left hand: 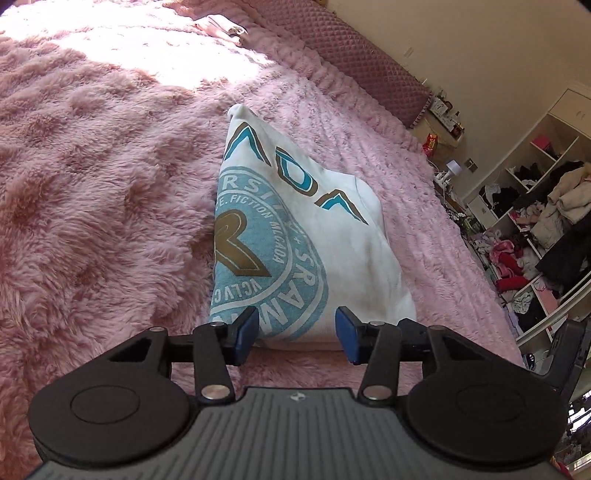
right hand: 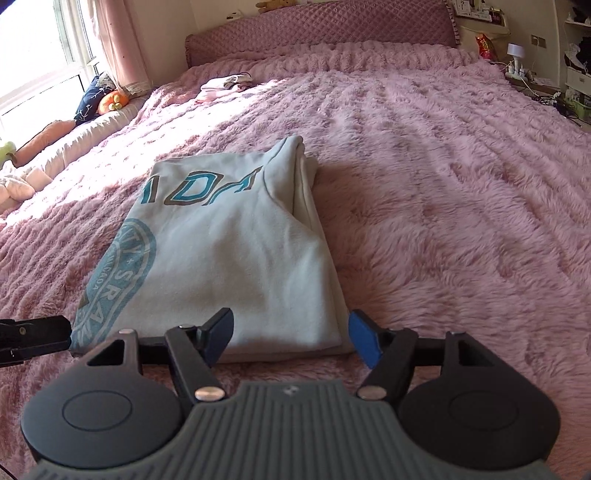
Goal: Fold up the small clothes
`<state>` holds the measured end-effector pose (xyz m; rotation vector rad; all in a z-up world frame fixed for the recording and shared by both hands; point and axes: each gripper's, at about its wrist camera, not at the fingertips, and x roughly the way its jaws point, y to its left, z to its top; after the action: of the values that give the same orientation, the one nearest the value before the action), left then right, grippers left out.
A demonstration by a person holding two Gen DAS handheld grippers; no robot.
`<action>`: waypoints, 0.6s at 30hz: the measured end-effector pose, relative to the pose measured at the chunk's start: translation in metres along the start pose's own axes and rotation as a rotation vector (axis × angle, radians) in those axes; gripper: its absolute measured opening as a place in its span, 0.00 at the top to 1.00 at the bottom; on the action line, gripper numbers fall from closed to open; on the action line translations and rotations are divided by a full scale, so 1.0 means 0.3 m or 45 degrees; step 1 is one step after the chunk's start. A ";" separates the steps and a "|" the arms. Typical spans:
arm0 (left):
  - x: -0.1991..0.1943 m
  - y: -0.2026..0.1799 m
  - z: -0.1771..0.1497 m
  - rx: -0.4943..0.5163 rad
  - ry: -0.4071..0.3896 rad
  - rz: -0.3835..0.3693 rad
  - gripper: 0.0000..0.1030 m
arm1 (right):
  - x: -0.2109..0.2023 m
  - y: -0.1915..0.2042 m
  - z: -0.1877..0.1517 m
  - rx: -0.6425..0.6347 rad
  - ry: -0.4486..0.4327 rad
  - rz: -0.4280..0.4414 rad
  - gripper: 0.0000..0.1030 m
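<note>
A white top point(left hand: 369, 258) with a round blue print and blue-brown letters lies folded into a narrow oblong on the fluffy pink bedcover point(left hand: 110, 184). In the left wrist view my left gripper point(left hand: 297, 334) stands open over the top's near edge, its blue pads point(left hand: 246, 332) apart on either side of the print and not pressing the cloth. The right wrist view shows the same top point(right hand: 240, 251), with my right gripper point(right hand: 291, 338) open at its near right corner. The cloth's edge lies between the spread pads point(right hand: 364, 341). The left gripper's black arm point(right hand: 33, 336) shows at the left edge.
A small pile of pale pink clothes point(right hand: 225, 84) lies far up the bed near the quilted headboard point(right hand: 314, 33). Cushions point(right hand: 99, 98) line a window seat on the left. Open shelves stuffed with clothes point(left hand: 535, 229) stand beyond the bed's right side.
</note>
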<state>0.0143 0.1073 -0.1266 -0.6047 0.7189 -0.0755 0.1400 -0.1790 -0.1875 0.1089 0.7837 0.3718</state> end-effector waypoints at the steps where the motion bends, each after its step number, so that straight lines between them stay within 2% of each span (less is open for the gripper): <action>1: -0.023 -0.025 0.009 0.001 0.001 0.041 0.33 | -0.028 0.011 0.010 0.000 -0.007 -0.009 0.36; 2: -0.044 -0.048 0.017 0.004 -0.003 0.074 0.27 | -0.064 0.031 0.022 -0.010 -0.012 -0.026 0.36; 4: -0.080 -0.098 0.028 0.028 -0.003 0.122 0.21 | -0.129 0.078 0.044 -0.040 -0.005 -0.068 0.28; 6: -0.106 -0.149 0.031 0.074 0.000 0.170 0.20 | -0.189 0.121 0.057 -0.070 -0.019 -0.094 0.22; 8: -0.124 -0.204 0.025 0.133 -0.003 0.249 0.16 | -0.243 0.157 0.062 -0.107 -0.044 -0.126 0.21; 11: -0.148 -0.267 0.008 0.185 -0.014 0.344 0.15 | -0.314 0.207 0.065 -0.166 -0.056 -0.190 0.21; 18: -0.163 -0.339 -0.013 0.202 0.029 0.444 0.14 | -0.378 0.250 0.029 -0.208 -0.007 -0.309 0.21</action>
<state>-0.0114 0.0343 -0.0446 -0.3212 0.8228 0.1822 0.0513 -0.1504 -0.0879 -0.1379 0.7489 0.2036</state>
